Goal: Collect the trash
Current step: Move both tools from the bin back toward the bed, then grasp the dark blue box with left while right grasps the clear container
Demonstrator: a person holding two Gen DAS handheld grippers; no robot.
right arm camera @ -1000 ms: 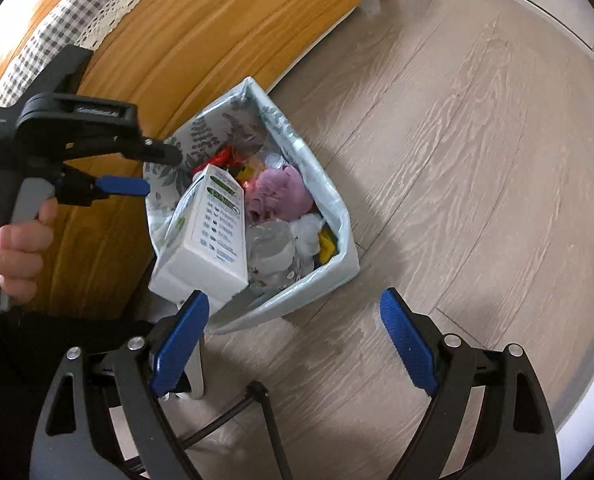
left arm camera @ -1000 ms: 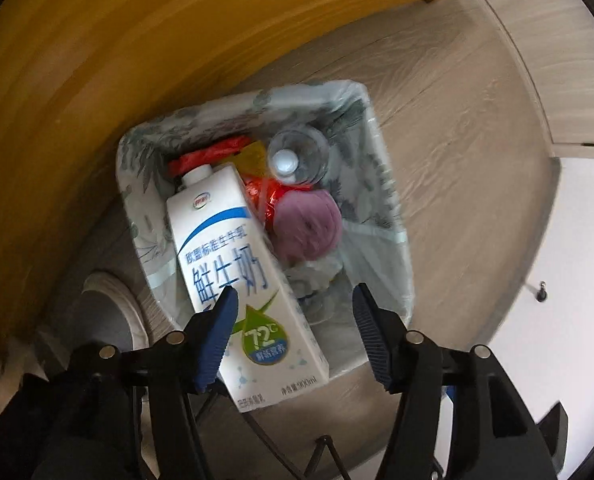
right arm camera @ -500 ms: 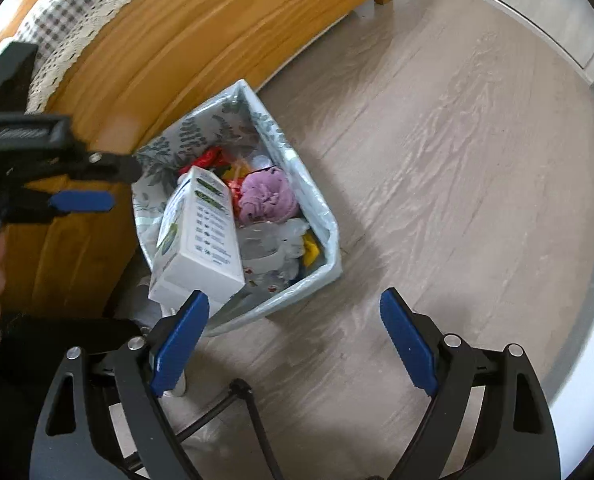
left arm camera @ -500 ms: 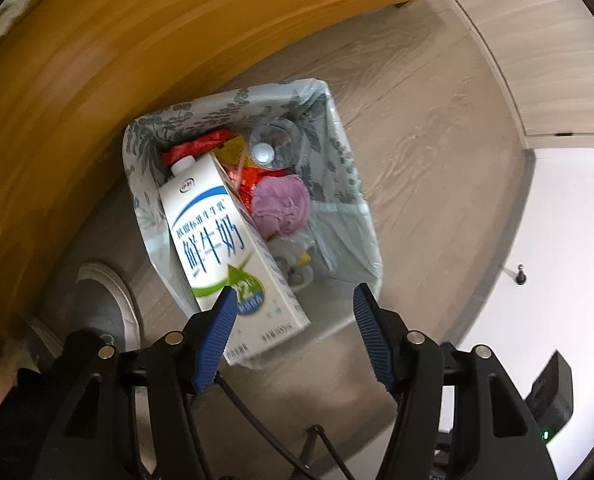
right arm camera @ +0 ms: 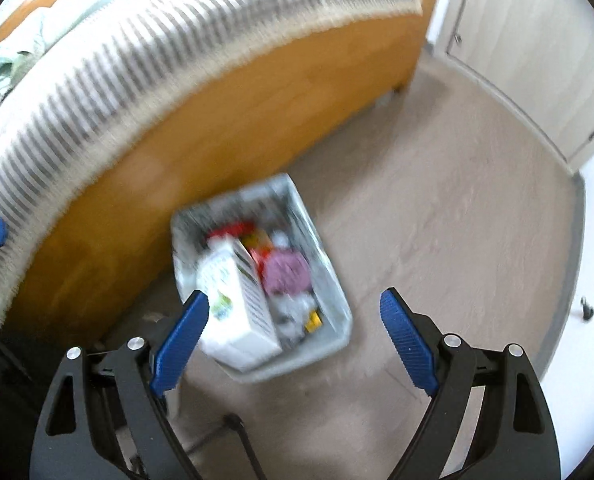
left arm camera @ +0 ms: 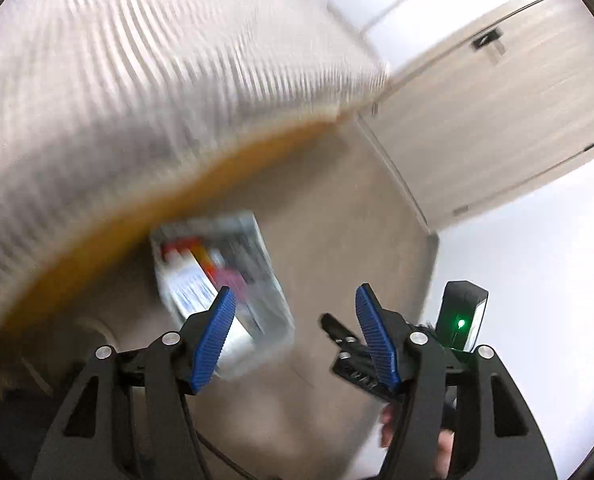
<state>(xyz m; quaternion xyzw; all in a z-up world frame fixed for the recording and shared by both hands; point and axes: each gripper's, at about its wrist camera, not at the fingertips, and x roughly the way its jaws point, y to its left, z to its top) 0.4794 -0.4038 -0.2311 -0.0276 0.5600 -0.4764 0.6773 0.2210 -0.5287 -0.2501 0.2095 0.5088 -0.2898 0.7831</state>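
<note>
A rectangular trash bin (right arm camera: 329,300) lined with a leaf-printed bag is seen on the pale wood-grain floor (right arm camera: 457,240), just beside the smooth orange wooden bed frame (right arm camera: 217,120). A white boxy milk carton (right arm camera: 233,312) juts from it, beside a crumpled purple wad (right arm camera: 287,272); smaller contents are blurred. The left gripper (left arm camera: 291,336) jaws are opening, nothing between them. The right gripper (right arm camera: 295,336) jaws are spread wide, empty.

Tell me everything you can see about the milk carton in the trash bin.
The milk carton is a tall white box, seemingly coated card, with blue and green print and a white cap. It leans tilted in the lined bin, cap end toward the wooden bed frame, base sticking up over the near rim. It rests against other trash, a purple wad beside it. No gripper touches it. Motion blur hides the lettering.
</note>
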